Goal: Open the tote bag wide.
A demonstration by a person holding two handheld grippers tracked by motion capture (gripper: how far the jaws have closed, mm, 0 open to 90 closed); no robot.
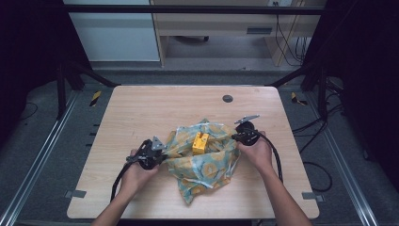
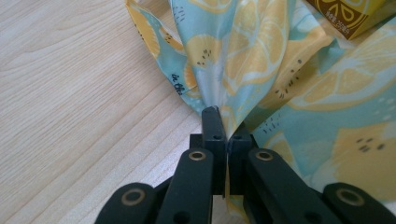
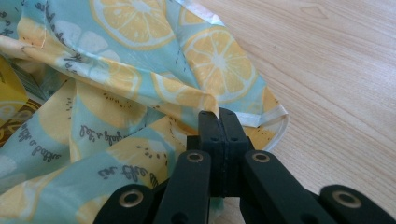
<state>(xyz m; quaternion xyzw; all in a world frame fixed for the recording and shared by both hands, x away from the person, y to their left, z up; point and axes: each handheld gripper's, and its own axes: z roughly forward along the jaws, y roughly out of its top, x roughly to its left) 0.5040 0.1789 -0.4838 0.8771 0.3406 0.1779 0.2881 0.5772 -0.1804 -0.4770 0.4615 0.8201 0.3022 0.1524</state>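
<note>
With the small yellow carton [image 1: 201,143] sitting mid-table on the crumpled lemon-print blue cloth [image 1: 207,162], whose opposite edges are pinched by the left gripper [image 2: 223,122] and right gripper [image 3: 218,120], both edges are probably best drawn evenly.

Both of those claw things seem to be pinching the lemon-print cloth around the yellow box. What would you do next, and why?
Probably bring both pinched edges up and inward over the yellow box. The left gripper and right gripper are each shut on a side of the cloth, and the box sits uncovered in the middle, so folding over seems the natural step.
</note>
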